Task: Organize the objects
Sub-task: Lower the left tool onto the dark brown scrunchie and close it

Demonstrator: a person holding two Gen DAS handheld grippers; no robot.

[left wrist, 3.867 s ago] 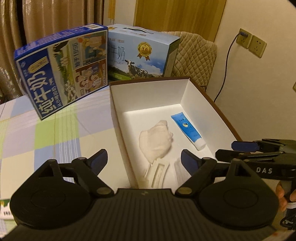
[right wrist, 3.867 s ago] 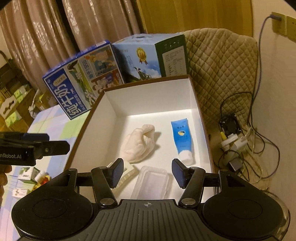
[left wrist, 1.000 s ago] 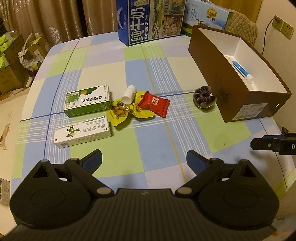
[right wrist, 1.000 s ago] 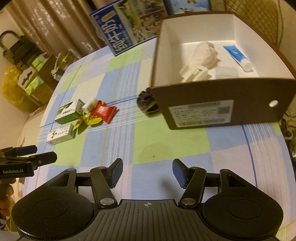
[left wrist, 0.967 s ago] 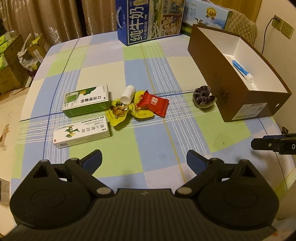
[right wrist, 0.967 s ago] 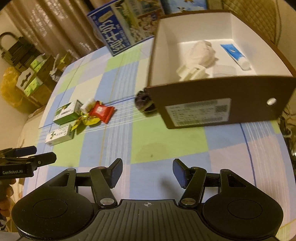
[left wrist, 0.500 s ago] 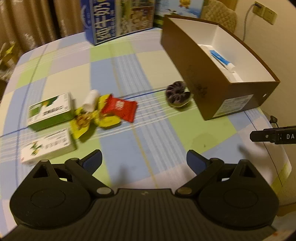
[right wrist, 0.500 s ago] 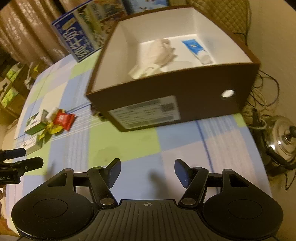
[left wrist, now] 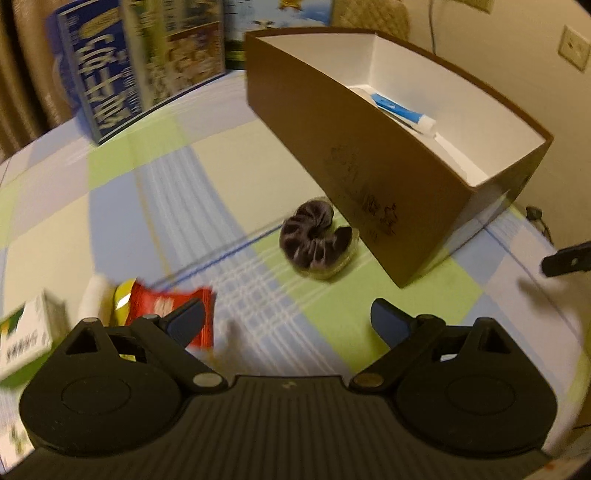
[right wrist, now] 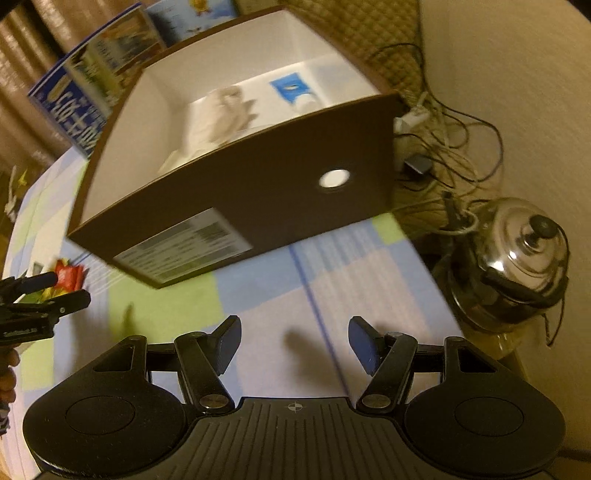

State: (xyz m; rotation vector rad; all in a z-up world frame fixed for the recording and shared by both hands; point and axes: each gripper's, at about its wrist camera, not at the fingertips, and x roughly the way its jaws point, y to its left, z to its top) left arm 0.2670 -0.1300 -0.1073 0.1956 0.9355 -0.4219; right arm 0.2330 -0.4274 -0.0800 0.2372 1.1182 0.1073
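A dark ruffled scrunchie lies on the checked tablecloth just left of the brown box. My left gripper hangs open above the cloth, short of the scrunchie. A red snack packet, a white bottle and a green and white carton lie at the lower left. Inside the box are a blue tube and a white cloth. My right gripper is open over the cloth in front of the box's end wall. The left gripper shows at that view's left edge.
Two milk cartons stand at the back of the table. Off the table's right edge sit a steel kettle and a tangle of cables. A quilted chair back stands behind the box.
Both grippers have dropped lower and moved forward. The left one has closed in on the scrunchie and the right one on the box's end wall. Both stay open.
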